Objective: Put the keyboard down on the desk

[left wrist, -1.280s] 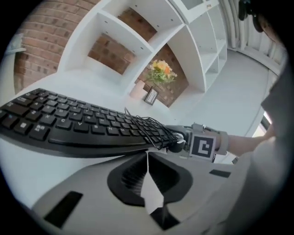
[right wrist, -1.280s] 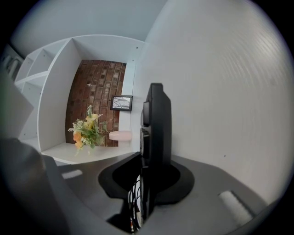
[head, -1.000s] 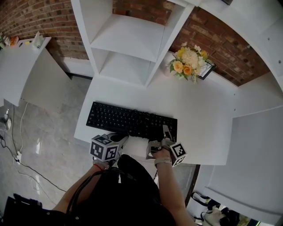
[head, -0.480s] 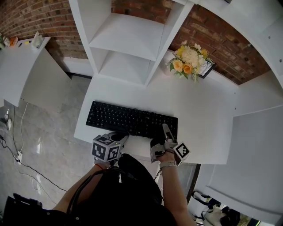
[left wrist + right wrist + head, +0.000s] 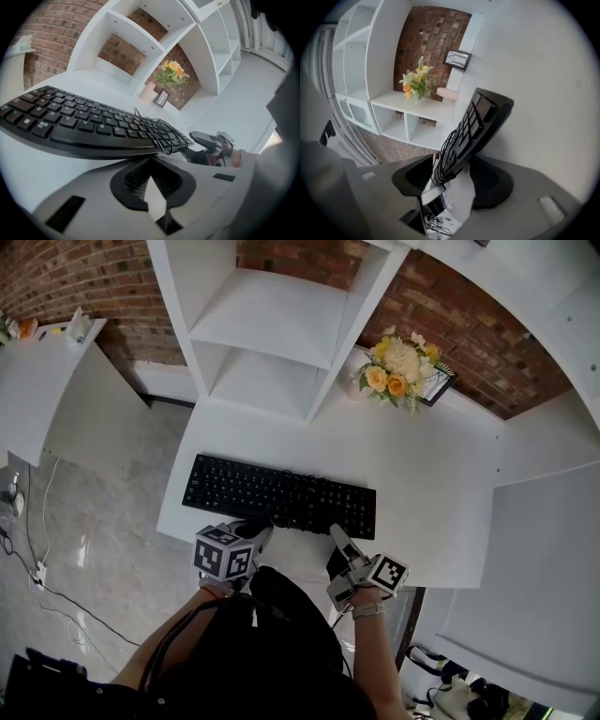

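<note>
**Keyboard (image 5: 279,496) down on the desk, right gripper letting go**

The black keyboard lies lengthwise at the centre of the head view, on the white desk (image 5: 422,484), with its long near edge close to the desk's front edge. It looks flat and fully supported, so the set-down seems nearly done.

The right gripper (image 5: 450,180) sits at the keyboard's lower right corner. Its jaws have just been opening and now stand wide. In its own view the keyboard's end and the bundled cable (image 5: 443,161) stand in the gap, and the pads do not appear to press on them. The left gripper (image 5: 151,185) hangs just below the keyboard's lower left edge with its jaws together and nothing between them.

To finish well, the right gripper should probably draw straight back along the line of its jaws. That should keep the pads off the cable loops, which could catch and drag the keyboard toward the edge. The left gripper has no need to touch anything.

The desk top is smooth, white and mostly bare. A white shelf unit (image 5: 272,324) stands at the top centre. A bunch of yellow and white flowers (image 5: 398,371) and a small picture frame (image 5: 439,387) sit at the upper right, against a brick wall (image 5: 66,277). A pale glossy floor (image 5: 84,521) with loose cords (image 5: 42,568) fills the left side.
</note>
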`<state>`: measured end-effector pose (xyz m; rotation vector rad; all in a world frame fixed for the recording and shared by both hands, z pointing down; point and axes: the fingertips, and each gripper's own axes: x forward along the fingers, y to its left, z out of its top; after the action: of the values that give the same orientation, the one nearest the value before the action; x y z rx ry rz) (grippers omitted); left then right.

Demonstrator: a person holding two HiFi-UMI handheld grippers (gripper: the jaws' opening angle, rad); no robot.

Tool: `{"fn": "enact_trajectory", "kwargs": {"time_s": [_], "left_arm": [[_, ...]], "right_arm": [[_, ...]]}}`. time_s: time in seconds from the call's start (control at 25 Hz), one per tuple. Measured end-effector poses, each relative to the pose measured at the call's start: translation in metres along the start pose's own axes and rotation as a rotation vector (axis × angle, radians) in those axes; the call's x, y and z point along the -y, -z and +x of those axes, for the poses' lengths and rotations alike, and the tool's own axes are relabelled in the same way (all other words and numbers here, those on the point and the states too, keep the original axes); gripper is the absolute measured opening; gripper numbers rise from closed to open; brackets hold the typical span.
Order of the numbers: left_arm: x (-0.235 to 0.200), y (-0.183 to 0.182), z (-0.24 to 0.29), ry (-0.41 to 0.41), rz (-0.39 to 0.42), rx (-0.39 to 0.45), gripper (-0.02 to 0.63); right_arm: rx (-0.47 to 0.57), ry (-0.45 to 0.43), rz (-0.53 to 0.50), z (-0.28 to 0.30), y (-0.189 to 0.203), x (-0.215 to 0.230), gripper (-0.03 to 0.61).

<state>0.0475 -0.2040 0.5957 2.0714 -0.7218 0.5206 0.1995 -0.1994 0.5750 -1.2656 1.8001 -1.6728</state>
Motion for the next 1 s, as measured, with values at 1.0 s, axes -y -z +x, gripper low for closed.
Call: {"fn": "enact_trajectory", "kwargs": {"time_s": [1.0], "left_arm": [[0.003, 0.015, 0.006, -0.036, 0.051, -0.113, 0.0]], "right_arm": [[-0.351, 0.055, -0.289, 0.038, 0.079, -0.01, 0.002]]}}
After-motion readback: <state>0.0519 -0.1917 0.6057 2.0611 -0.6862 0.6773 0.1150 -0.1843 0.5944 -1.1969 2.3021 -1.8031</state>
